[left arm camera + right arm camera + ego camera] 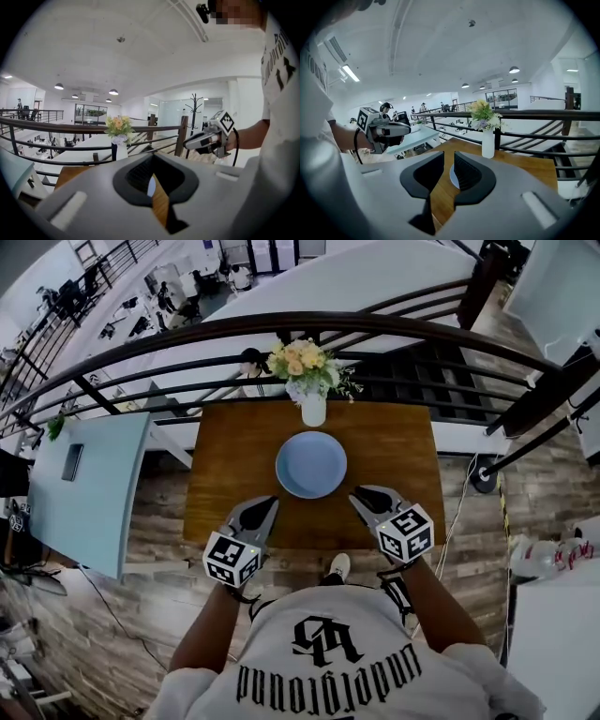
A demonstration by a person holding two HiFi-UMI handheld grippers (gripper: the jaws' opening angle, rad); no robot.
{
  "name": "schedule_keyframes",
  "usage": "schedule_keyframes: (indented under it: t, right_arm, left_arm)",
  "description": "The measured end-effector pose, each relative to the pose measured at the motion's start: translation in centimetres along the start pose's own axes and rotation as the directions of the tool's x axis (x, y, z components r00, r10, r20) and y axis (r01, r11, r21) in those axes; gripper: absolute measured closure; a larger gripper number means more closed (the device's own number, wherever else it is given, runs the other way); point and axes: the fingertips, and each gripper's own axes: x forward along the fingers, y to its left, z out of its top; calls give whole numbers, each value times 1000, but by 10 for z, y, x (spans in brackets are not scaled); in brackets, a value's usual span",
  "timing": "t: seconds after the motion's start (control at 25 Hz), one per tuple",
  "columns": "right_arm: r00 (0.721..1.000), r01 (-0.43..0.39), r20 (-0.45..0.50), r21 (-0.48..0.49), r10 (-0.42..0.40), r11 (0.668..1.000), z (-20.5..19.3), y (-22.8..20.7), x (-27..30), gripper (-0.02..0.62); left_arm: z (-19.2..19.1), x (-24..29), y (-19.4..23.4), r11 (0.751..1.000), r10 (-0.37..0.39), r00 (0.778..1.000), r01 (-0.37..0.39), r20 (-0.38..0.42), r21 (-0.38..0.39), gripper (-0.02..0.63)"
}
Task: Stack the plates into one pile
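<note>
Head view: plates [311, 464] sit as one blue pile at centre of table [225, 460], before vase [313, 410]; count in pile unclear. Left gripper [270, 502] and right gripper [356, 495] both narrowly apart, empty, clear of pile. Stacking looks done; next probably just withdrawal.

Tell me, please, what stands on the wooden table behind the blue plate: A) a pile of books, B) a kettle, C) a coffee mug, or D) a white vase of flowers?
D: a white vase of flowers stands near the far edge of the table, behind the blue plate.
</note>
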Motion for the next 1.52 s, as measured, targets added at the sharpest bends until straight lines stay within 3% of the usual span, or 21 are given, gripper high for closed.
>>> schedule_keyframes:
  t: [0.36,0.84,1.08,1.24,1.52]
  right_arm:
    - [990,64,125,-39,-58,997,-6,112,-14,591]
    - [982,95,170,-76,-81,993,-43,234,-73,592]
    - [981,88,177,-78,-73,993,-46,254,-93,592]
    - [980,79,189,-94,-60,992,-44,262,-107,592]
    - [979,82,194,-114,-59,990,-32,278,-104,592]
  left_arm:
    - [-20,-113,-15,997,-66,997,65,33,37,560]
    - [-40,-222,-41,996,-87,993,89,81,-13,560]
    - [-31,-243,-48,998,-63,992,62,110,10,560]
    - [-29,-249,-69,995,-90,992,86,88,53,560]
    - [-32,-261,-68,994,-107,990,104,94,33,560]
